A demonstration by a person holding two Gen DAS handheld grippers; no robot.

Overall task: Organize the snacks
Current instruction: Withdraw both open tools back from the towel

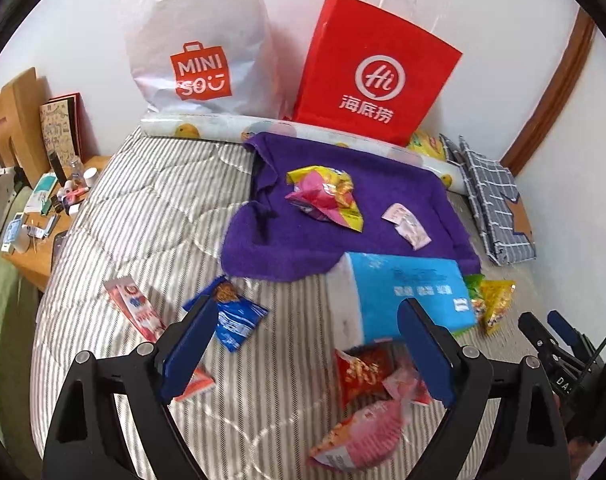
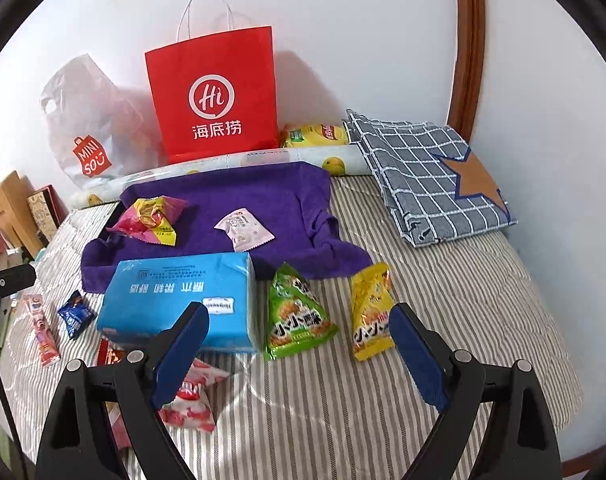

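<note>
Striped bed (image 2: 443, 320) strewn with snacks, a blue tissue pack (image 2: 183, 300) lying near its middle as the landmark.

Beyond the tissue pack: purple towel (image 2: 231, 196) spread flat, its near edge touching the pack. On the towel, a pink-and-yellow packet (image 2: 151, 220) and a pale pink packet (image 2: 245, 230), apart from each other.

Further beyond the tissue pack, against the wall: red paper bag (image 2: 215, 96) upright, white Miniso bag (image 2: 91, 128) beside it, a rolled fruit-print sheet (image 2: 263, 160) lying along their base.

Right of the tissue pack in the right wrist view: green packet (image 2: 295, 316) just beside it, yellow packet (image 2: 371, 312) a little further on, folded checked cloth (image 2: 431, 184) well beyond, by the wall.

Left of the tissue pack in the same view: blue packet (image 2: 76, 314) and a long pink stick packet (image 2: 41, 332), both on the bed.

Nearer than the tissue pack: red packet (image 1: 363, 372) touching its near edge, pink packets (image 1: 359, 432) just below that.

Left gripper (image 1: 307, 348) spread wide, nothing between the pads, hovering over the red and pink packets near the tissue pack's near side. Right gripper (image 2: 299, 348) equally wide and empty, hovering over bare stripes in front of the green and yellow packets. Right gripper's tip also showing at the left wrist view's right edge.
</note>
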